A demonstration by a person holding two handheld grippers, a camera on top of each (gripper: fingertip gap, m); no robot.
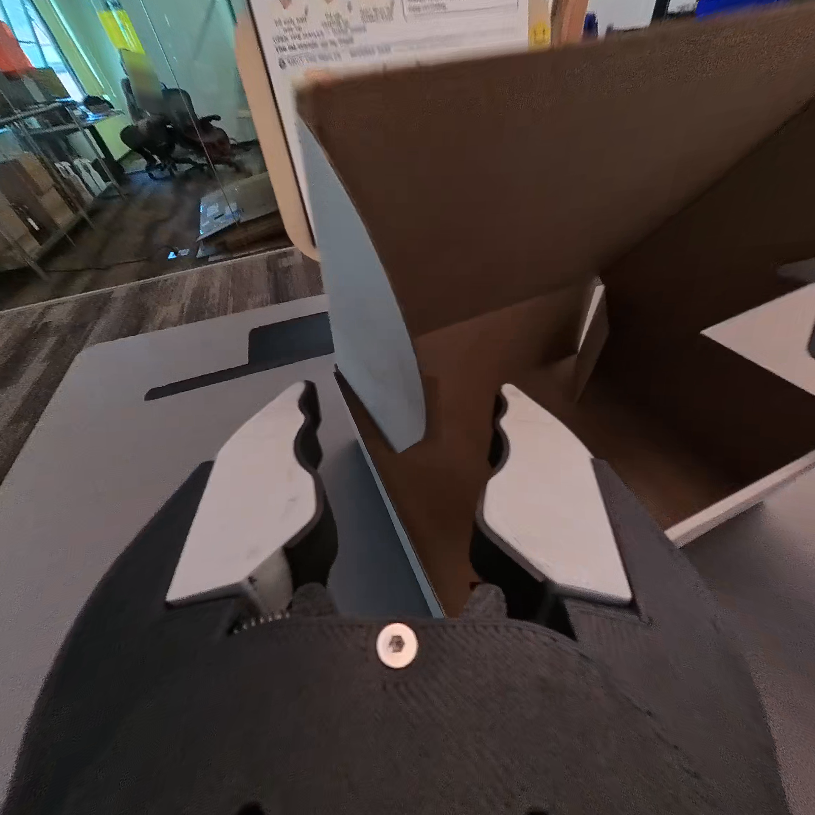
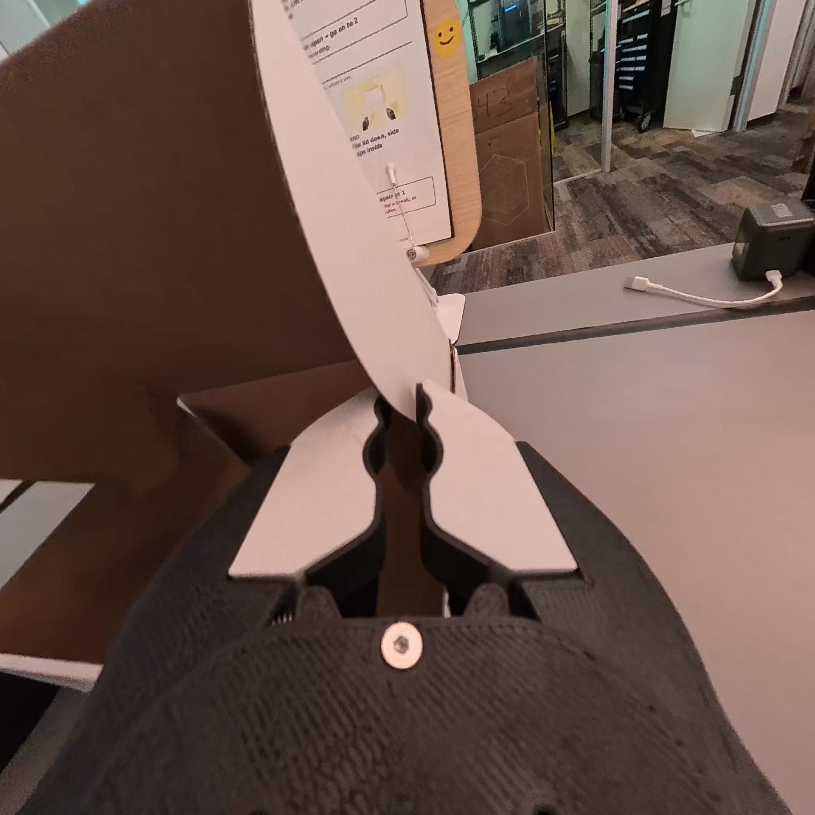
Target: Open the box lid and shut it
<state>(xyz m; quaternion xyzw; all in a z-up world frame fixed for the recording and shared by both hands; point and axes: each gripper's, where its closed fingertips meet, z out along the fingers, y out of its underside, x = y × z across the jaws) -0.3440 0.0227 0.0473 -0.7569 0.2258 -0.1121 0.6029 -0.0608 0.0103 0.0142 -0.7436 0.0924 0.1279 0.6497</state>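
Observation:
The cardboard box is white outside and brown inside and stands on the grey table [image 1: 110, 441]. Its lid [image 1: 529, 176] is raised, brown underside towards me. My left gripper [image 1: 405, 397] is open and straddles the box's left wall [image 1: 388, 507]. The lid's left side flap [image 1: 366, 330] hangs between its fingers without being pinched. In the right wrist view the lid [image 2: 154, 198] rises at the left. My right gripper [image 2: 402, 403] is shut on the lower end of the lid's white right side flap [image 2: 344, 264], above the box's right wall.
A wooden board with a printed sheet [image 2: 397, 132] stands behind the box; it also shows in the left wrist view [image 1: 397, 26]. A black device [image 2: 772, 242] with a white cable [image 2: 705, 297] sits on the far right table. The box's front wall [image 1: 727, 498] is low at the right.

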